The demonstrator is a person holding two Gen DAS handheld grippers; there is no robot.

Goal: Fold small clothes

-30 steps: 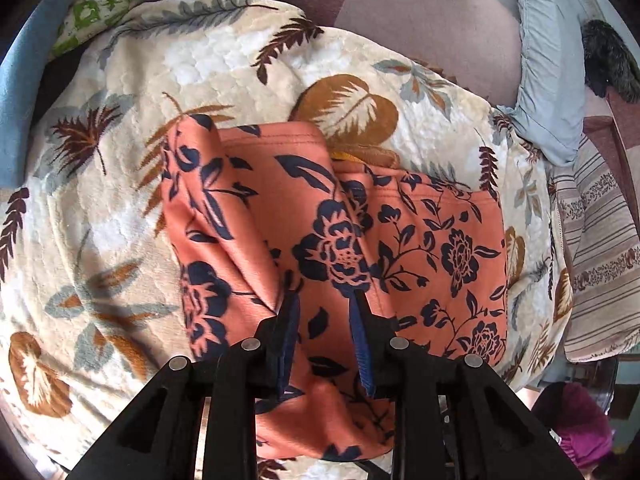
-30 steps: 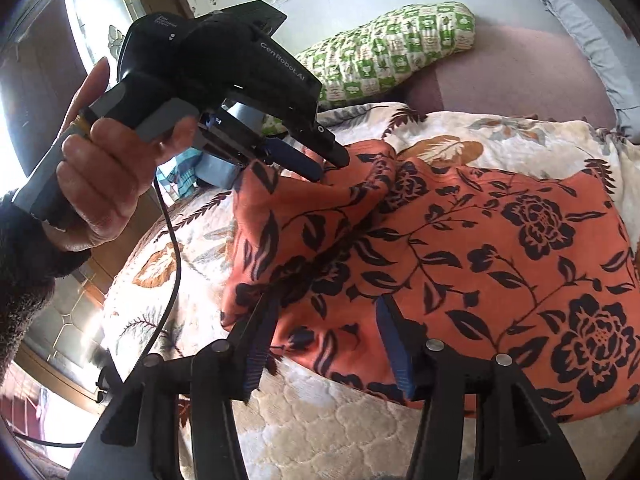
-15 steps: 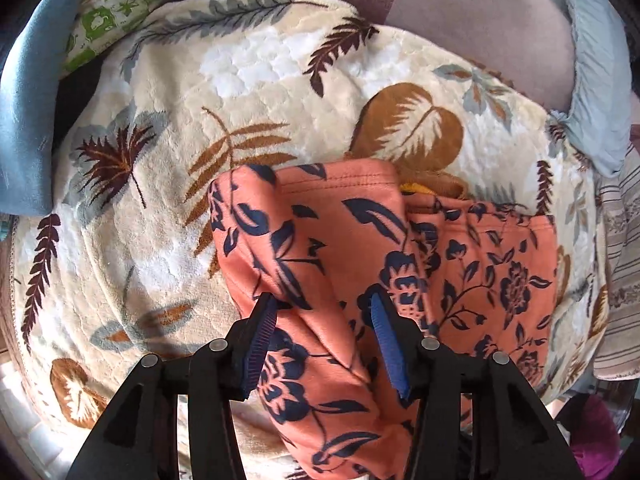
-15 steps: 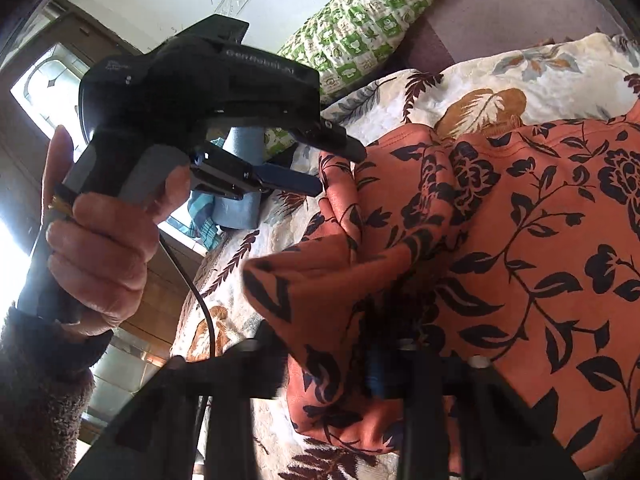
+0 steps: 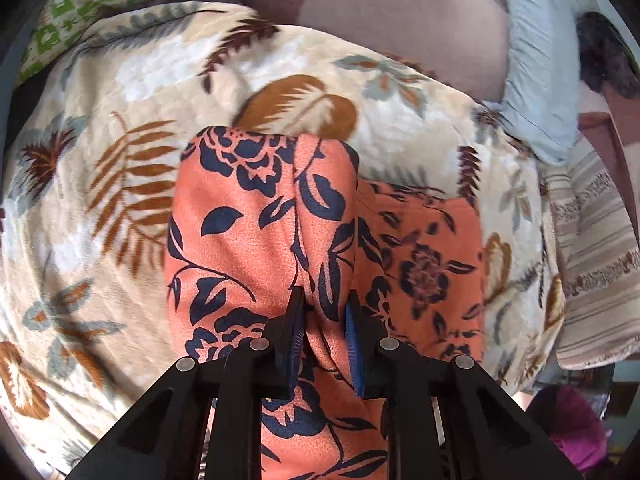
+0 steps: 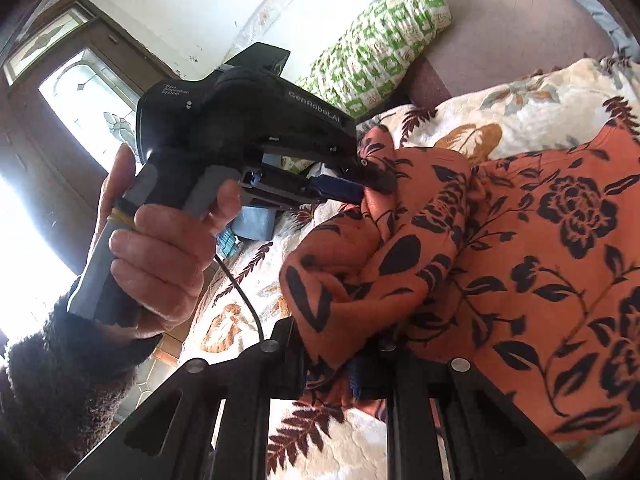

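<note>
On leaf-print blanket [image 5: 120, 80], soft, light orange garment [image 5: 248, 216] hangs limp; left gripper [image 5: 324, 320] and right gripper [image 6: 332, 364] both have just closed, pinching its folded edge, the best place to hold.

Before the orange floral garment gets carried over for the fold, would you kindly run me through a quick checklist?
1. Left gripper pinched on the garment after closing further: ok.
2. Right gripper pinched on the garment's near edge, also just closed: ok.
3. Gripped edge raised off the blanket: ok.
4. Held edge straight between the grippers: not ok, it is bunched.
5. Rest of the garment flat: cannot tell.
</note>
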